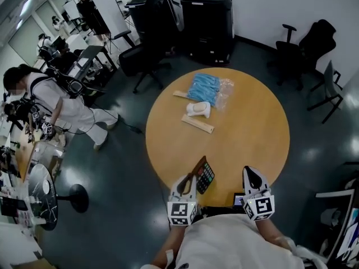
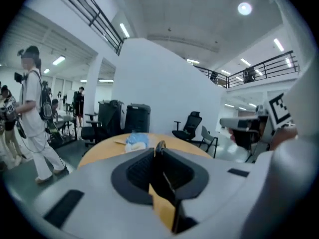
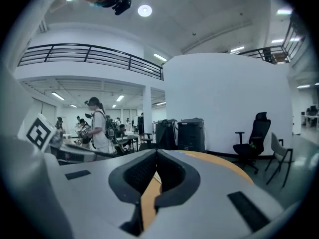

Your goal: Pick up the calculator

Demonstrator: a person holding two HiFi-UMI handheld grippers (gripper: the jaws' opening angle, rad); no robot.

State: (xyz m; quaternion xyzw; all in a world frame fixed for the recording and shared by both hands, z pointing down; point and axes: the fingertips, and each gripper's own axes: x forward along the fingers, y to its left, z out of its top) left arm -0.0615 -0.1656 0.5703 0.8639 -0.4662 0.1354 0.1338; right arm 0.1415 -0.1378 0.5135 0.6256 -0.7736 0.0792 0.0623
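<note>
The calculator (image 1: 203,175), dark with coloured keys and a brown cover, hangs tilted over the near edge of the round wooden table (image 1: 252,128). My left gripper (image 1: 189,179) is shut on its near end. In the left gripper view the calculator (image 2: 164,183) shows edge-on as a thin dark slab clamped between the jaws, lifted off the table (image 2: 104,148). My right gripper (image 1: 251,172) hovers to the right of it over the table's near edge, apart from the calculator. In the right gripper view its jaws (image 3: 156,154) meet at the tips with nothing between them.
Across the table lie a blue plastic bag (image 1: 203,87), a white object (image 1: 198,110) and a wooden ruler (image 1: 197,124). A small dark device (image 1: 238,199) rests at the near edge. Office chairs (image 1: 140,60) and black bins (image 1: 206,21) stand beyond; people work at desks on the left.
</note>
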